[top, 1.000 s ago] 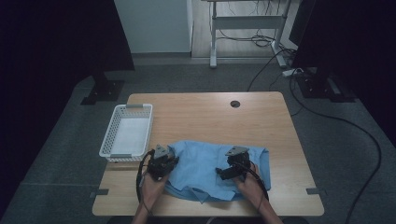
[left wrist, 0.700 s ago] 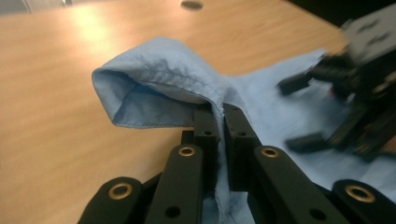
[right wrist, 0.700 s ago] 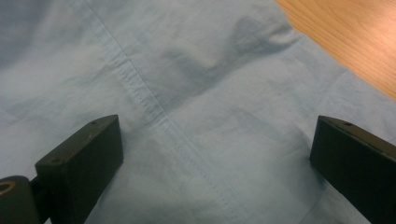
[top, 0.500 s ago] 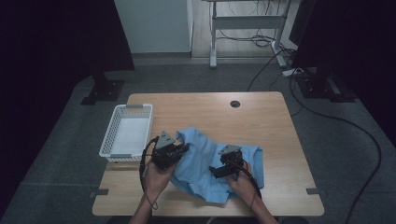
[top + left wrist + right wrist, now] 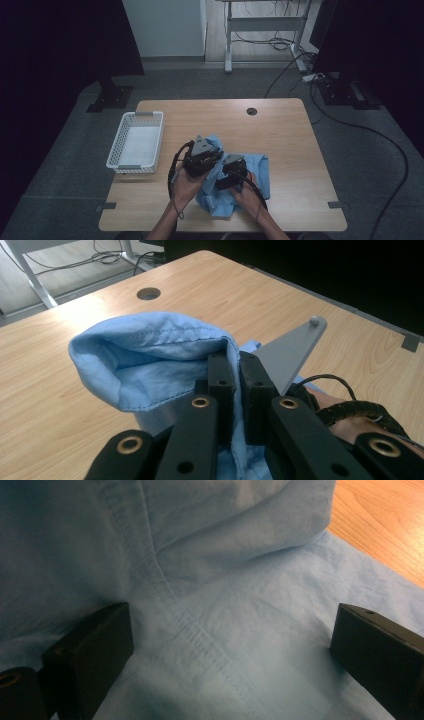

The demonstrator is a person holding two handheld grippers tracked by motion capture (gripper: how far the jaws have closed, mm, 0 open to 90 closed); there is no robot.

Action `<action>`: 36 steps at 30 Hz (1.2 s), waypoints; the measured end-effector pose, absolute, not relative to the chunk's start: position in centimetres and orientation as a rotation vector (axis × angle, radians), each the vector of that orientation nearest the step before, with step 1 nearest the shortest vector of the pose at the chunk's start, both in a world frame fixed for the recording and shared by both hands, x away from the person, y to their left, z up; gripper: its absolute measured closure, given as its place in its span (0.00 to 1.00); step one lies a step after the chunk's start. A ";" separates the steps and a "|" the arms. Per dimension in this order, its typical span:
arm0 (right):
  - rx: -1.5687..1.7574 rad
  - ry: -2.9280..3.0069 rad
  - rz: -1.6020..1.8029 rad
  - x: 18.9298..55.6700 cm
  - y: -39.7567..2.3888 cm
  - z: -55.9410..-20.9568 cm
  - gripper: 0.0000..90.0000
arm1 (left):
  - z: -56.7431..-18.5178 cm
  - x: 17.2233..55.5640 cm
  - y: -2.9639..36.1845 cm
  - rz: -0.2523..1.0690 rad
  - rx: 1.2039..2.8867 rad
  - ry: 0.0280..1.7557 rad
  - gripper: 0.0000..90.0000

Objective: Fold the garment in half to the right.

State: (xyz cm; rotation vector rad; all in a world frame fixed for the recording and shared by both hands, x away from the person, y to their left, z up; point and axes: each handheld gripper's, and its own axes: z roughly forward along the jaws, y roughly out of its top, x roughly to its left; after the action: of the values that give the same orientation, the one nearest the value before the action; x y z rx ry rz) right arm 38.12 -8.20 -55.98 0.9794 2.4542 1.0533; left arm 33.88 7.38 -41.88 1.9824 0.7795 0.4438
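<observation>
Left hand-held gripper (image 5: 235, 385) clamps our blue cloth's (image 5: 250, 167) lifted fold, right hand-held gripper (image 5: 230, 645) spread wide just above it, cloth bunched near the worktop's (image 5: 280, 130) front edge, bare wood beyond, white basket (image 5: 136, 141) left of the cloth.

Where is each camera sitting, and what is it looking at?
High view: above the person's side, looking forward and down at the table, white basket and blue shirt; forearms and both hands show.
Left gripper view: rides the left gripper, looking along its jaws shut on shirt fabric; the other hand shows.
Right gripper view: rides the right gripper, jaws apart close over the shirt.
All three share the shirt and the wooden table.
</observation>
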 end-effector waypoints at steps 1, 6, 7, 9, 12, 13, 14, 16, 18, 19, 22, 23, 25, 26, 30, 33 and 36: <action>0.979 2.457 1.055 38.1 -8.2 -56.0 0.04 | -41.9 33.9 7.4 0.445 1.986 0.780 0.95; 0.938 2.509 1.068 38.5 -8.5 -55.3 0.06 | -41.7 33.8 7.9 0.477 2.006 0.794 0.95; 0.944 2.502 1.096 38.4 -8.8 -54.9 0.06 | -41.6 33.8 8.0 0.482 2.010 0.796 0.95; 0.941 2.478 1.140 38.3 -9.6 -53.9 0.06 | -41.6 33.8 8.1 0.489 2.012 0.805 0.95; 0.929 2.455 1.143 37.9 -11.5 -52.8 0.06 | -41.7 33.9 8.2 0.484 2.014 0.811 0.95; 0.935 2.451 1.138 37.7 -12.3 -52.7 0.06 | -41.7 33.9 8.2 0.483 2.017 0.813 0.95; 0.943 2.448 1.126 37.6 -13.2 -52.8 0.06 | -41.8 33.9 8.2 0.486 2.020 0.813 0.95; 0.967 2.431 1.095 37.2 -15.0 -53.2 0.06 | -41.8 33.9 8.1 0.485 2.024 0.811 0.95; 1.002 2.416 1.065 37.1 -16.7 -54.0 0.06 | -41.9 33.9 8.1 0.483 2.021 0.814 0.95; 1.024 2.411 1.057 37.0 -17.3 -54.5 0.06 | -41.9 34.0 8.0 0.481 2.021 0.814 0.95; 1.062 2.423 1.042 37.2 -18.2 -55.6 0.06 | -41.9 34.1 7.8 0.473 2.014 0.814 0.95; 1.057 2.422 1.033 37.2 -18.1 -55.8 0.05 | -41.9 34.1 7.8 0.472 2.011 0.813 0.95; 1.036 2.414 1.027 37.2 -17.5 -56.0 0.05 | -41.8 34.1 7.6 0.466 2.005 0.814 0.95; 1.035 2.414 1.031 37.2 -17.1 -56.0 0.05 | -41.8 34.1 7.6 0.464 2.003 0.813 0.95; 1.003 2.418 1.055 37.5 -15.1 -56.1 0.05 | -42.1 34.4 7.0 0.455 2.011 0.817 0.95; 0.981 2.436 1.061 37.6 -13.3 -56.1 0.05 | -42.7 34.7 6.4 0.445 2.029 0.823 0.95; 0.960 2.449 1.068 37.6 -11.7 -56.0 0.05 | -43.4 35.2 5.9 0.433 2.041 0.839 0.95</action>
State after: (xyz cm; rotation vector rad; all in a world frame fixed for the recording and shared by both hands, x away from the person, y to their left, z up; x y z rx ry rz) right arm 37.65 -11.69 -56.04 0.9601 2.4493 1.0675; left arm 35.23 5.89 -43.36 2.0406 0.8386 0.4326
